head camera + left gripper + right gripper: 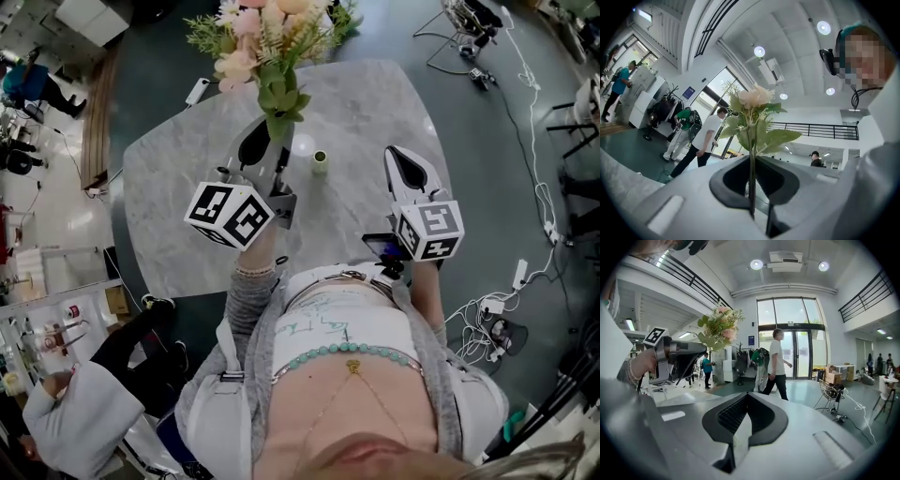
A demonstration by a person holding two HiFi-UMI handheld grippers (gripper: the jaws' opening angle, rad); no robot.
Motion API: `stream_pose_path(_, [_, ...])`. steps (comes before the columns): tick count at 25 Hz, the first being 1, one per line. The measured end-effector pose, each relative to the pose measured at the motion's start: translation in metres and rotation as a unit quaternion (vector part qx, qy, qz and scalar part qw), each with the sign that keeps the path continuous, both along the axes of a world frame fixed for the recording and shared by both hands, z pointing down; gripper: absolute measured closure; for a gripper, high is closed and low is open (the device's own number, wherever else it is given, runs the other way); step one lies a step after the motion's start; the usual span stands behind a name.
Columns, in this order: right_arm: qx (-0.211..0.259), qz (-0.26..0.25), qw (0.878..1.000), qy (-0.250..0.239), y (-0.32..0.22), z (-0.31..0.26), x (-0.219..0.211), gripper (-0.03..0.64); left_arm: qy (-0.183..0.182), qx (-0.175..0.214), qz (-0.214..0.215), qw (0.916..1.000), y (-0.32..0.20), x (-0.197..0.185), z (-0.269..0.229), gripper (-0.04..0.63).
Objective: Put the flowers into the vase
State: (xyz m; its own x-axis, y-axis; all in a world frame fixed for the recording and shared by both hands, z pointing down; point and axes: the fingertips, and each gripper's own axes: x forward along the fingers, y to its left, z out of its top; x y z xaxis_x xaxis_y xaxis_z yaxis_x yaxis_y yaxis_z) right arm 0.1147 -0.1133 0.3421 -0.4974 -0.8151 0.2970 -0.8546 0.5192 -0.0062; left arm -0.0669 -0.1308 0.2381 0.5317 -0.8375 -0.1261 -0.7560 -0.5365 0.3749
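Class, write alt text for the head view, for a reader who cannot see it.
From above, the left gripper holds pink and cream flowers by their stems over a grey marble table. A small vase stands between it and the shut, empty right gripper.

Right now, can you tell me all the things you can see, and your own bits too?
flowers: one bunch, pink and cream with green leaves, held up over the far side of the table
vase: one, small, pale green, upright on the table between the two claws
table: one, grey marble
cables: several, white and black, on the floor to the right of the table
passer-by: one, white shirt, in front of the glass doors
left claw: one, grey and black, shut on the flowers' stem
right claw: one, grey and black, shut, empty
marker cubes: two, black and white, one on each claw
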Motion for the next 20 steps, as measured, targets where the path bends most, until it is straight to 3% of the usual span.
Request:
stream_pose_path(4, [0.000, -0.010, 1.000, -0.001, 0.004, 0.002, -0.017, 0.591, 0.003, 0.000, -0.006, 1.0000, 0.007, -0.015, 0.003, 0.558])
stream_pose_path(10, [-0.006, -0.029, 1.000, -0.002, -0.019, 0.001, 0.004, 0.591, -0.001, 0.001, -0.021, 0.9998, -0.014, 0.009, -0.001, 0.558])
stream_pose_path(16, [-0.010, -0.037, 0.999, 0.001, -0.024, 0.002, 0.014, 0.591, -0.015, 0.016, -0.006, 0.9997, -0.013, 0.027, -0.004, 0.552])
stream_pose_path(20, [-0.013, -0.038, 0.999, 0.006, -0.025, 0.007, 0.021, 0.591, 0.012, 0.024, 0.018, 0.9995, -0.014, 0.036, 0.001, 0.554])
